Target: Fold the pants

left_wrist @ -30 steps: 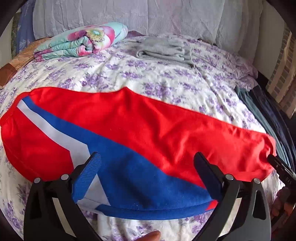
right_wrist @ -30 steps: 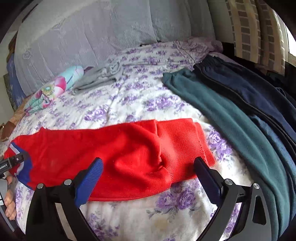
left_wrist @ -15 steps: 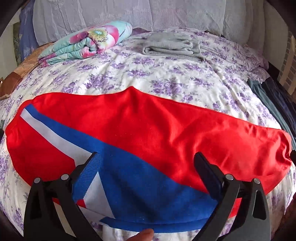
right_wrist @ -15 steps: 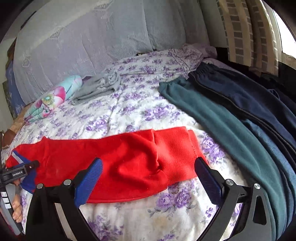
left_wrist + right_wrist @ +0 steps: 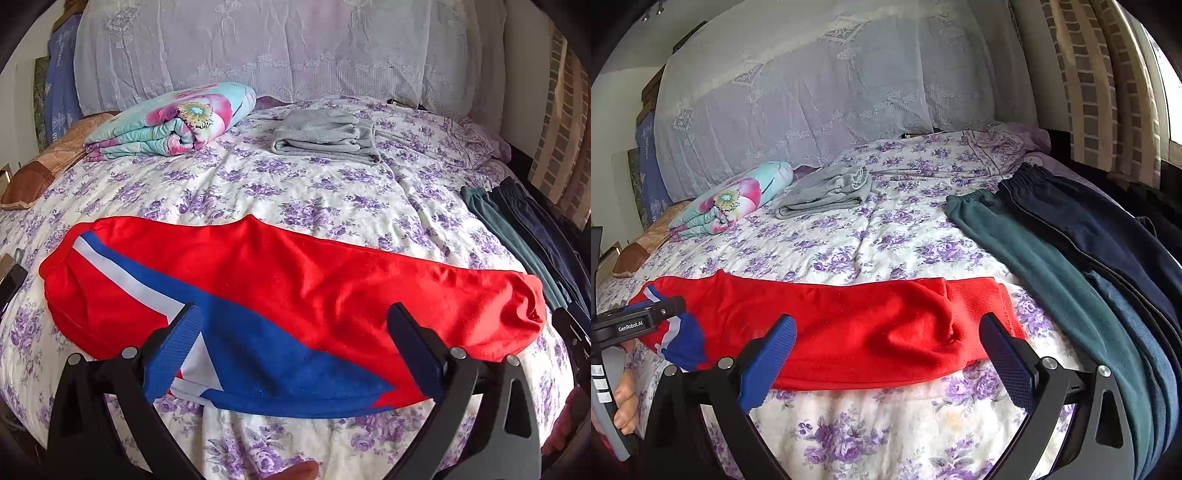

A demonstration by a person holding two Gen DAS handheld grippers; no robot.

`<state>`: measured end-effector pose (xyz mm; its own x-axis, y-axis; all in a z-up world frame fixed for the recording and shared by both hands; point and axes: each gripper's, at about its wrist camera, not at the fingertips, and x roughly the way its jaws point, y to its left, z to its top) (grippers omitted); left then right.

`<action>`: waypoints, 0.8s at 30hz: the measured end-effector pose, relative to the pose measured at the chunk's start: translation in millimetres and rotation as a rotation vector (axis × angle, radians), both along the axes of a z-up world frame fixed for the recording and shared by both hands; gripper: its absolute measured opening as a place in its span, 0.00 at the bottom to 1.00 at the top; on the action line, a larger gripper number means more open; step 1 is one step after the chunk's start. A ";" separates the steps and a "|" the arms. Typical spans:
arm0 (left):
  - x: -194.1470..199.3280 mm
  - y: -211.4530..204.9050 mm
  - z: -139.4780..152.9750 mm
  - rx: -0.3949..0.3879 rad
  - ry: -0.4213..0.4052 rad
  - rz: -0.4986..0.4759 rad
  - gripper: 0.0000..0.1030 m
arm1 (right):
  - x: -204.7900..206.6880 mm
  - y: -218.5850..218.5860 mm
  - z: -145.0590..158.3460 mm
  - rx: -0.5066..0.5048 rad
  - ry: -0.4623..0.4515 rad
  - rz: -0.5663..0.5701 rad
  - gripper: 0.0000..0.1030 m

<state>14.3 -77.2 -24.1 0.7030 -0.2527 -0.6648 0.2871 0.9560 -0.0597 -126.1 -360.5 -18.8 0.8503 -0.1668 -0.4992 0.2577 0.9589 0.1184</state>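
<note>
L gripper (image 5: 295,354): jaws wide apart, nothing between them, hovering just above the near edge of the red pants (image 5: 295,288) at the waist end w/ the blue panel (image 5: 258,354) and white stripe (image 5: 122,280). R gripper (image 5: 886,354): also spread wide, empty, above the near edge of the leg end, its right finger close to the ribbed cuff (image 5: 979,299).

Pants lie flat across the near part of the bed (image 5: 314,199), long axis left-right, waist at left, cuff at right; look already halved leg-on-leg, though the under layer can't be seen. No contact w/ either gripper that I can tell.

Handling, as a guess: thin soft knit, light, no stiffness, so it'll sag and drag on the floral sheet rather than slide as one piece. Two layers may shear apart if only the top one is pinched. Best holds prob. the thicker bits: the ribbed cuff on the right, the waistband seam at far left, or the near hem, taking both layers. Cuff-to-waist fold looks like the next move; lift high enough to clear the cloth.

Farther out: green pants (image 5: 1034,280) and navy pants (image 5: 1108,236) laid along the right side, well apart from the task item except near the cuff. Far: folded grey garment (image 5: 328,136), rolled floral blanket (image 5: 173,122) far left.
</note>
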 end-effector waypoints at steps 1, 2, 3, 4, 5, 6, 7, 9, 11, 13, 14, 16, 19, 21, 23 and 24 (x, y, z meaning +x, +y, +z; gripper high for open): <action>-1.6 -1.2 0.2 0.003 -0.004 -0.002 0.95 | -2.9 -2.8 -0.5 0.003 -0.001 -0.008 0.97; -2.5 -2.7 0.4 0.007 -0.007 -0.005 0.95 | -5.5 -5.7 -1.8 0.007 0.002 -0.018 0.97; -3.7 -4.1 0.4 0.009 -0.010 -0.008 0.95 | -7.7 -10.0 -3.3 0.017 0.010 -0.028 0.97; -4.3 -5.2 0.4 0.009 -0.012 -0.012 0.95 | -9.7 -14.6 -5.7 0.029 0.017 -0.039 0.97; -5.0 -6.4 0.3 0.009 -0.013 -0.014 0.95 | -12.1 -19.9 -8.1 0.043 0.023 -0.053 0.97; -5.6 -7.5 -0.3 0.008 -0.013 -0.016 0.95 | -14.5 -25.1 -10.7 0.060 0.030 -0.066 0.97; -5.2 -8.8 -1.0 0.010 -0.011 -0.020 0.95 | -16.5 -30.5 -13.6 0.078 0.037 -0.077 0.97; -4.4 -11.4 -3.2 0.013 -0.007 -0.026 0.95 | -20.3 -40.6 -19.8 0.119 0.051 -0.097 0.97; -2.2 -13.7 -6.4 0.016 -0.002 -0.032 0.95 | -21.7 -52.5 -27.8 0.182 0.070 -0.108 0.97; 0.6 -16.2 -11.3 0.024 0.006 -0.037 0.95 | -20.2 -65.1 -38.2 0.263 0.095 -0.130 0.97; 2.6 -17.3 -14.6 0.030 0.011 -0.039 0.95 | -19.8 -70.6 -44.1 0.310 0.101 -0.140 0.97; 7.1 -18.8 -22.7 0.049 0.019 -0.039 0.95 | -18.5 -81.3 -54.5 0.400 0.098 -0.151 0.97; 16.6 -17.3 -38.2 0.079 0.052 -0.027 0.95 | -13.5 -83.5 -57.1 0.409 0.078 -0.162 0.97; 23.6 -14.9 -48.8 0.088 0.092 -0.026 0.95 | -6.4 -83.0 -58.5 0.413 0.080 -0.157 0.97; 31.0 -11.8 -57.7 0.068 0.145 -0.032 0.95 | -0.8 -86.2 -58.9 0.425 0.073 -0.168 0.95; 33.3 -10.0 -60.2 0.054 0.157 -0.036 0.95 | 1.1 -89.0 -58.8 0.434 0.067 -0.177 0.94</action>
